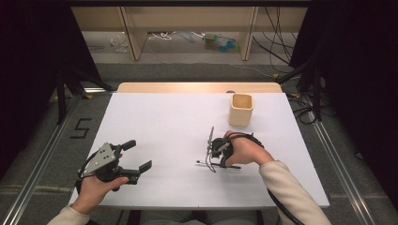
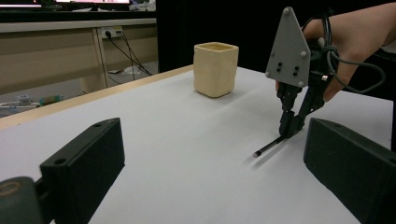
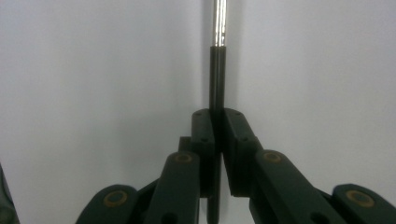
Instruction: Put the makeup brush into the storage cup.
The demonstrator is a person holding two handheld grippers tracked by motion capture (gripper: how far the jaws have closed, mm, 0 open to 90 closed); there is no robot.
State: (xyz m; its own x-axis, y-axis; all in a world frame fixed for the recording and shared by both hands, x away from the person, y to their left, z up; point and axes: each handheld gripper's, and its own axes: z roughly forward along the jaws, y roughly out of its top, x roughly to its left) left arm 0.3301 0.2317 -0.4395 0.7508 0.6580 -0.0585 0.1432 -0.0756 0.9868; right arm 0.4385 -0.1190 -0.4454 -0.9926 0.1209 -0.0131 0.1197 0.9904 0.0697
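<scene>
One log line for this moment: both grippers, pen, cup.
right hand-held gripper: shut on thin black-and-silver pen, pen on white table | left hand-held gripper: open, empty | beige square cup: upright, apart

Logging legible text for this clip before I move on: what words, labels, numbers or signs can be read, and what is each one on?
"5": a dark figure on the grey floor left of the table, seen in the high view.
No print shows on the cream cup, the pen, the left gripper or the right gripper.
The colourful items on the floor beyond the table are too small and blurred to read.
</scene>
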